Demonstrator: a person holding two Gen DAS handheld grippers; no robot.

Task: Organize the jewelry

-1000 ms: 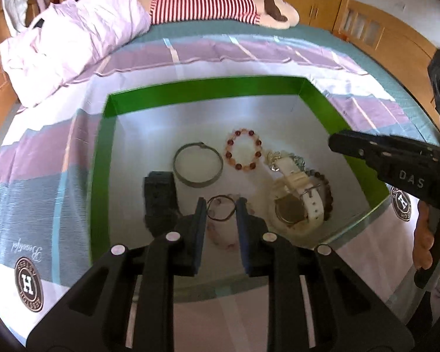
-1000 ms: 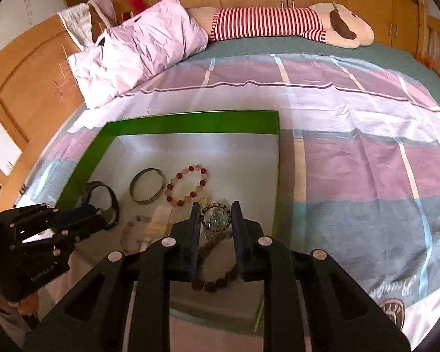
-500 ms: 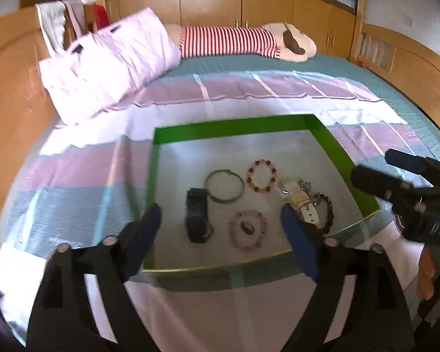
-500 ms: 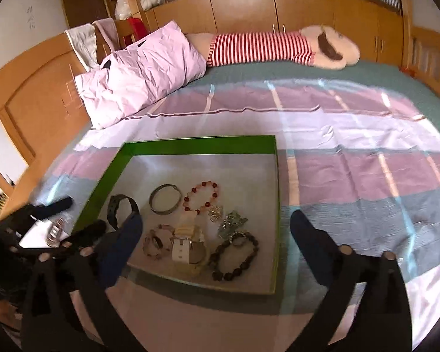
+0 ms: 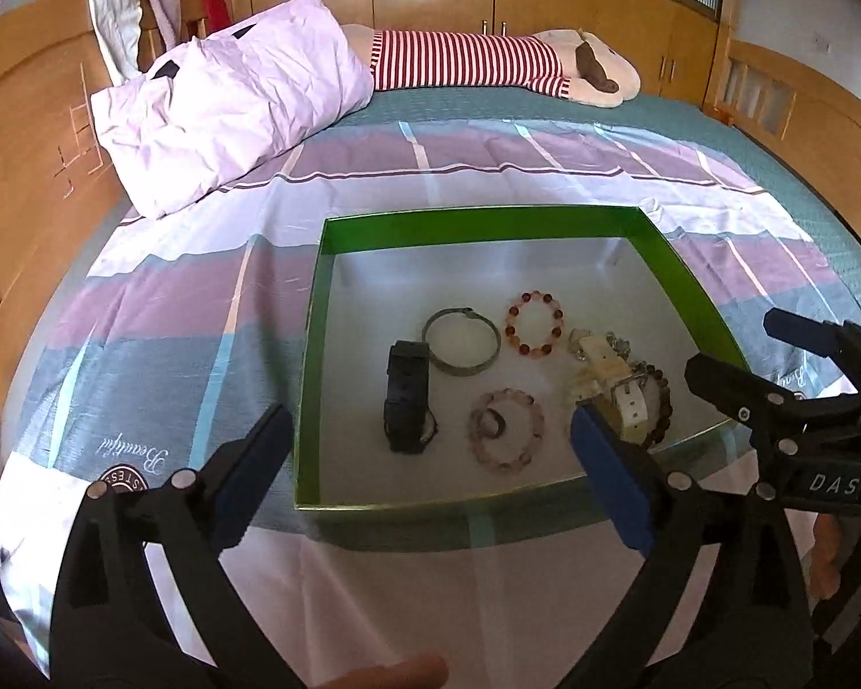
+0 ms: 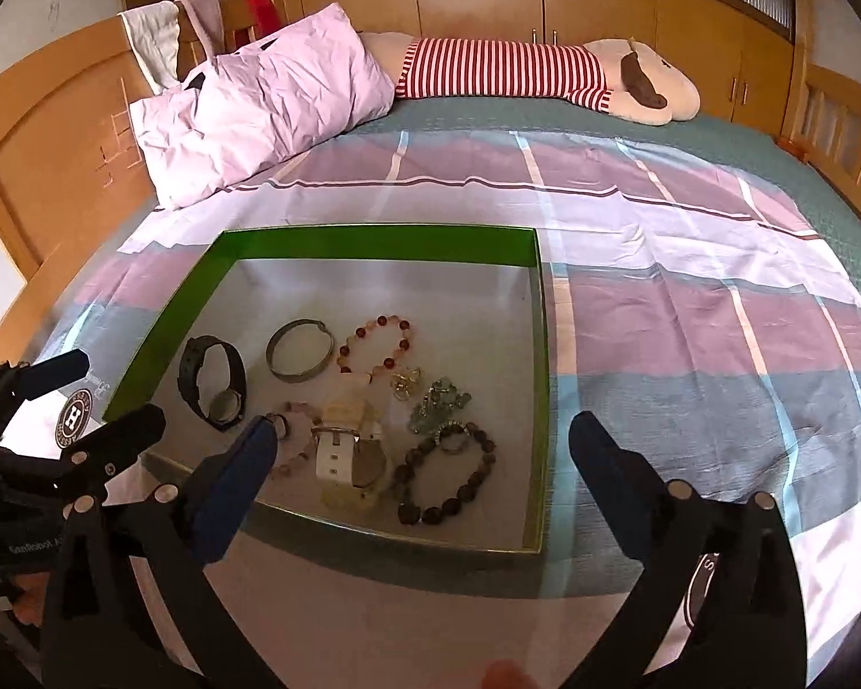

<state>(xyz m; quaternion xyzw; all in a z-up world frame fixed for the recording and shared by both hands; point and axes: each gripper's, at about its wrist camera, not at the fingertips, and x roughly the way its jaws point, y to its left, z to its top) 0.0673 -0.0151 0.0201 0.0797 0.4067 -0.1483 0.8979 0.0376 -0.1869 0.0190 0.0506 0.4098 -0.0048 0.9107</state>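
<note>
- Bed with a striped sheet holds my green tray.
- Black watch lies in the tray, its long way pointing from me toward the pillow.
- White watch lies the same way, beside a dark bead bracelet.
- Left gripper jaws are wide apart, holding nothing.
- Right gripper jaws are wide apart too, holding nothing.

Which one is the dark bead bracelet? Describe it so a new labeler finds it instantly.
Start at the green-walled tray on the striped bedspread. In the right wrist view, go to the tray's near right corner: the dark bead bracelet lies there, just right of the white watch. Its beads are large and brown-black, with a small ring on its far edge, unlike the pale pink bracelet and the red-and-orange one.
</note>
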